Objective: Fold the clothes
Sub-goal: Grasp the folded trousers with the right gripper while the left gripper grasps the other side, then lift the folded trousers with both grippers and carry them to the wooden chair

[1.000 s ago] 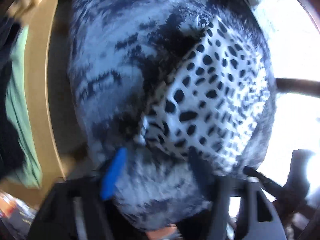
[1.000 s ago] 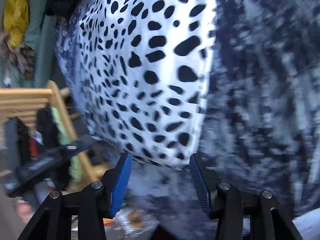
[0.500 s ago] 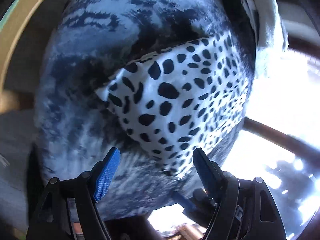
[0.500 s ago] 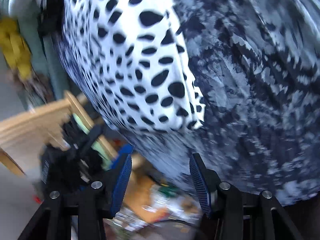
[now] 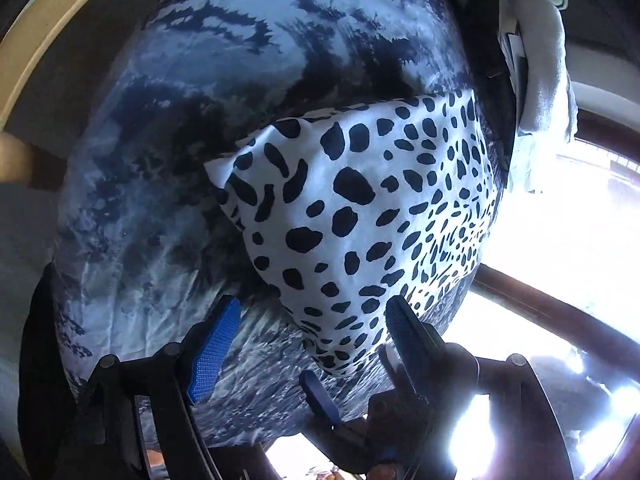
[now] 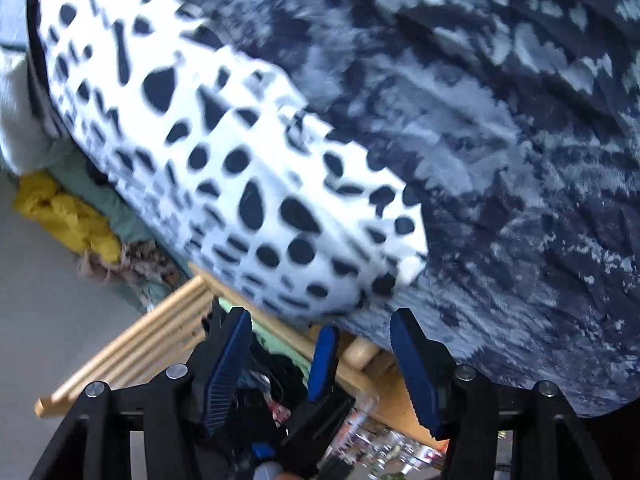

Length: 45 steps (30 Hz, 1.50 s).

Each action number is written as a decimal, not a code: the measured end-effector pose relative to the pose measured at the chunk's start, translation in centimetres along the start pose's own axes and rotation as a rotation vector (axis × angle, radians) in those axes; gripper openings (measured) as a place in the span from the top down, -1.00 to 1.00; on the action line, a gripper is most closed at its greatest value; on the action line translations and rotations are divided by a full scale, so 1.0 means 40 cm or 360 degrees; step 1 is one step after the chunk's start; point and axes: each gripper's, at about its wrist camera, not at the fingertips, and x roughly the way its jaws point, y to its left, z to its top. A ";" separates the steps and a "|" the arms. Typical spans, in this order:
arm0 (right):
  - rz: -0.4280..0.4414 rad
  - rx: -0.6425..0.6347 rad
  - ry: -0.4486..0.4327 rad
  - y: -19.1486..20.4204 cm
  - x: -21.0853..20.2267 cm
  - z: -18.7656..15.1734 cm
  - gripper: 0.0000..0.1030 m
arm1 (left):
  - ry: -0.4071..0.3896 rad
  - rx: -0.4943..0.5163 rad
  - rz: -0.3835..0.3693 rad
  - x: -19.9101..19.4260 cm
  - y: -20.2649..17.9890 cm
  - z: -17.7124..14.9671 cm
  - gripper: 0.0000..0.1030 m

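Observation:
A white garment with black spots lies folded on a blue and white tie-dye cloth. My left gripper is open, just short of the garment's near corner. In the right wrist view the spotted garment lies on the tie-dye cloth, and my right gripper is open below its corner, holding nothing. A blue pad of the left gripper shows between the right gripper's fingers.
A wooden rack stands beyond the cloth's edge, with a yellow cloth and other clothes piled to the left. A pale towel hangs at the upper right by a bright window. A curved wooden rail runs along the upper left.
Both grippers have drawn back from the spotted garment, which now lies flat and still. The left gripper, shut on it one second ago, is open.

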 end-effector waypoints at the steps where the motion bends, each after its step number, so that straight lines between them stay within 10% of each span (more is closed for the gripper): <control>1: 0.0000 0.0016 -0.0028 -0.003 -0.008 0.006 -0.25 | -0.0001 0.0005 0.0004 -0.022 -0.008 0.007 -0.50; 7: -0.0012 0.0062 -0.0127 0.013 0.008 0.019 -0.19 | 0.0006 0.0057 0.0003 -0.012 -0.005 0.001 -0.50; 11: 0.0009 0.0110 -0.0193 0.030 0.020 0.014 0.52 | 0.0031 0.0036 -0.0041 -0.016 -0.008 0.001 -0.50; 14: 0.0052 0.0123 -0.0240 0.052 0.009 0.002 0.66 | 0.0046 -0.0047 -0.0147 -0.008 0.002 -0.002 -0.50; 19: 0.0161 0.0164 -0.0231 0.113 0.010 -0.033 0.68 | 0.0058 -0.0268 -0.0439 -0.003 0.010 0.000 -0.62; 30: 0.0256 0.0093 -0.0159 0.206 0.010 -0.056 0.68 | 0.0100 -0.0281 -0.0505 0.054 -0.068 0.049 -0.64; 33: 0.0217 0.0023 -0.0123 0.206 -0.003 -0.052 0.61 | 0.0094 -0.0197 -0.0465 0.047 -0.114 0.071 -0.49; 36: 0.0184 -0.0068 -0.0083 0.204 -0.022 -0.036 0.19 | 0.0097 -0.0162 -0.0391 0.029 -0.132 0.089 0.28; 38: 0.0148 -0.0107 -0.0057 0.202 -0.042 -0.032 -0.39 | 0.0103 -0.0184 -0.0377 0.020 -0.127 0.098 0.36; 45: -0.0081 -0.0249 -0.0109 0.168 -0.131 0.025 -0.69 | 0.0072 -0.0186 -0.0420 -0.008 -0.158 0.112 0.47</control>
